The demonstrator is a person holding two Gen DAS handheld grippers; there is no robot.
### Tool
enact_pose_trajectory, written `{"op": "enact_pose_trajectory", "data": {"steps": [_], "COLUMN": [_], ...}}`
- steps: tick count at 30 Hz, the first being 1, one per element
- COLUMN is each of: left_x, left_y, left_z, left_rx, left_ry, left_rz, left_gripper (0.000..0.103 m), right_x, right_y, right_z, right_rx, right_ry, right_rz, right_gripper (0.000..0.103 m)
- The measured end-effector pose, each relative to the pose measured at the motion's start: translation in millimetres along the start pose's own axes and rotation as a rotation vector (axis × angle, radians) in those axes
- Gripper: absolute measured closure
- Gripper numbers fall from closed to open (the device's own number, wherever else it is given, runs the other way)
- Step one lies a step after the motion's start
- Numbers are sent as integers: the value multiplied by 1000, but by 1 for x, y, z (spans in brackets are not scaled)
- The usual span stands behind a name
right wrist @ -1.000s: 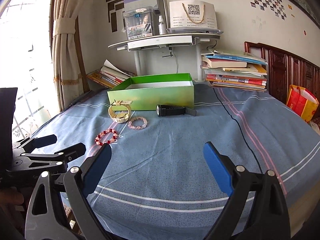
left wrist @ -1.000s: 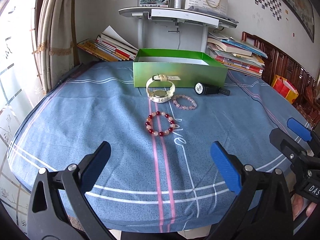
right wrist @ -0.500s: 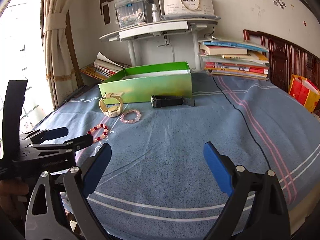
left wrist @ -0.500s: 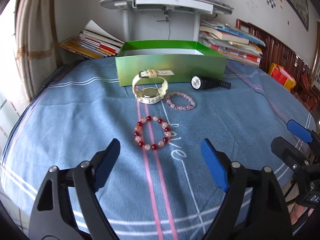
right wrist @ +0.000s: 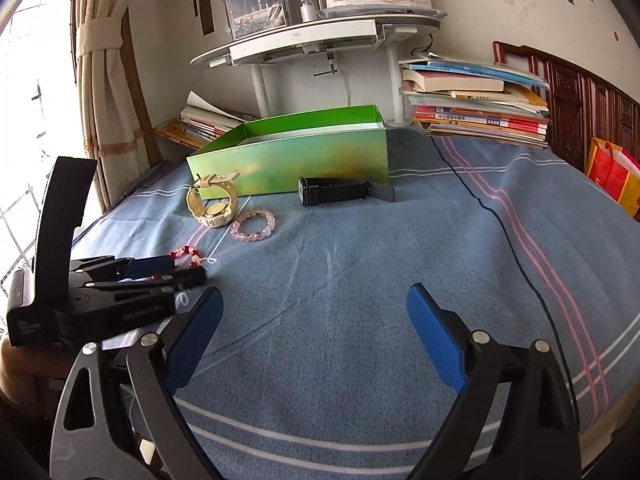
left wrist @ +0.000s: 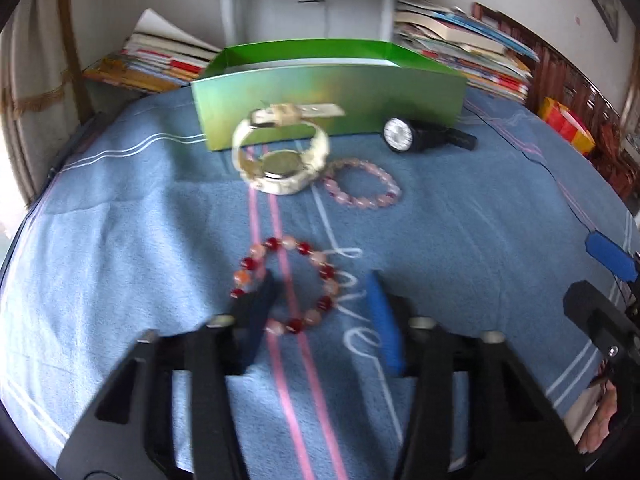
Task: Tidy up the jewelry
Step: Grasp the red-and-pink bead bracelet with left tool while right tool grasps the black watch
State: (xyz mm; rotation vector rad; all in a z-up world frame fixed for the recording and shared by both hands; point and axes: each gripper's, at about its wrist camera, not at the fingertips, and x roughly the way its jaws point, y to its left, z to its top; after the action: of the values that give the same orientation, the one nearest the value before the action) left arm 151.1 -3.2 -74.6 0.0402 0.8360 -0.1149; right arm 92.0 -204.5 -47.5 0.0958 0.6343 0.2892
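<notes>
A red and peach bead bracelet (left wrist: 286,285) lies on the blue cloth. My left gripper (left wrist: 322,292) is open, low over it; its left finger covers the ring's near left edge and its right finger stands just right of the ring. Beyond lie a cream watch (left wrist: 280,150), a pink bead bracelet (left wrist: 362,184), a black watch (left wrist: 424,138) and an open green box (left wrist: 328,80). My right gripper (right wrist: 316,320) is open and empty over bare cloth. The right wrist view also shows the left gripper (right wrist: 176,272), the red bracelet (right wrist: 188,254) and the green box (right wrist: 296,164).
Stacks of books (right wrist: 480,104) sit behind the box on the right, more books (right wrist: 200,124) on the left. A white shelf stand (right wrist: 320,36) rises behind the box. A black cable (right wrist: 504,216) runs across the cloth. A curtain (right wrist: 104,80) hangs left.
My left gripper has moved forward and down to the red bracelet, and its fingers have narrowed around it. The right gripper has barely moved.
</notes>
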Motion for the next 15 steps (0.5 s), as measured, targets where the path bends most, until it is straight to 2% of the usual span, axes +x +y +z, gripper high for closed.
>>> {"op": "enact_pose_trajectory", "data": {"steps": [2, 4, 8, 13, 14, 15], "left_x": [1, 2, -6, -39, -45, -50], "left_y": [7, 13, 23, 28, 29, 29], "left_z": [3, 4, 2, -2, -3, -4], "left_rx": [-20, -34, -97, -133, -137, -141], "left_ry": [5, 10, -32, -100, -110, -120], "left_rz": [-10, -43, -46, -58, -59, -56], "left_gripper": [95, 95, 96, 96, 96, 96], "right_x": [1, 5, 20, 72, 88, 96], "right_y": [1, 3, 4, 13, 16, 17], "right_z": [4, 16, 46, 85, 92, 96], "right_rx": [-10, -40, -92, -186, -199, -203], "right_ry": [-2, -8, -15, 47, 74, 86], "right_rz": [1, -8, -24, -23, -27, -26], "right_gripper": [12, 12, 12, 12, 13, 21]}}
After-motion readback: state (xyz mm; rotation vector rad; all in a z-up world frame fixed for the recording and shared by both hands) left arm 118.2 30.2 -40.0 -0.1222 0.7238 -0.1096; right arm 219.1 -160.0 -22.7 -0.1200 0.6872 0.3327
